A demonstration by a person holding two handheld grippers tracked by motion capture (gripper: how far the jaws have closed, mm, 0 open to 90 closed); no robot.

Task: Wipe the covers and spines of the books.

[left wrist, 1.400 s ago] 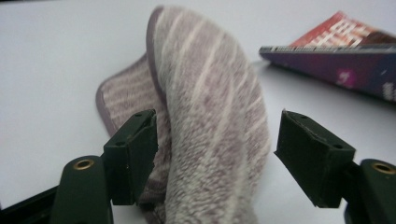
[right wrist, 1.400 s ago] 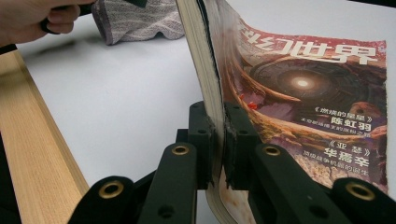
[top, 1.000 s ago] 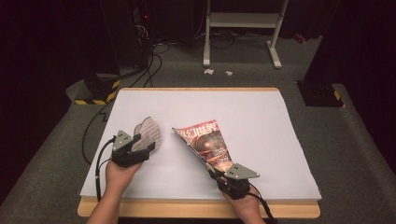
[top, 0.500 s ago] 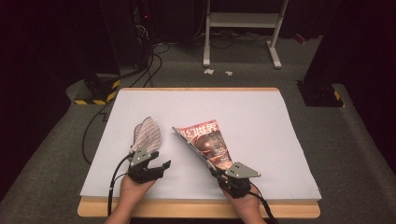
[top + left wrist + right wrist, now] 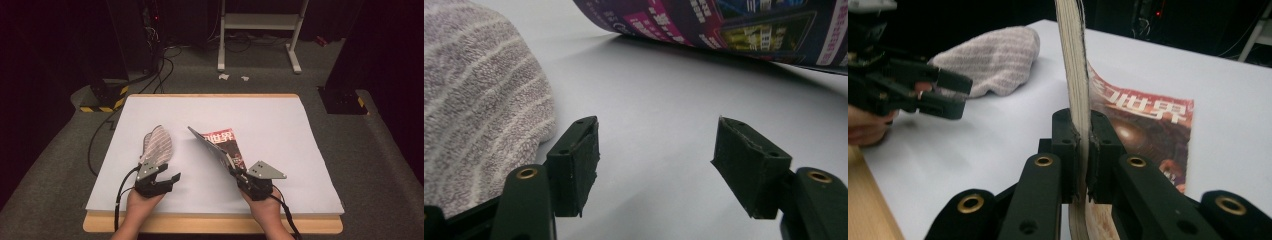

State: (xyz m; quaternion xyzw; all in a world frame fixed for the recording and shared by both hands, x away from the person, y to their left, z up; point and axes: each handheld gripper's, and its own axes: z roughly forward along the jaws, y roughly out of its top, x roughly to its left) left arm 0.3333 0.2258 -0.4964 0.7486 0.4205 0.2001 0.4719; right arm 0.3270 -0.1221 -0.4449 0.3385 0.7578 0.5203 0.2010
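Jaws of the right gripper point(image 5: 1081, 150) are clamped on a thick sheaf of pages of the magazine point(image 5: 225, 147), lifting that part up on edge while its red cover lies flat on the white table point(image 5: 280, 125). Just to its left the left gripper point(image 5: 656, 165) stands low over the table with its jaws apart and nothing between them, right beside a striped grey terry cloth point(image 5: 156, 145). Glossy pages like these are probably light but floppy and slick, so a thin pinch could slide off or tear a sheet; gripping many pages near the lower edge, as now, looks sound. The cloth is soft and should bunch easily, so any fold of it would serve for a hold.
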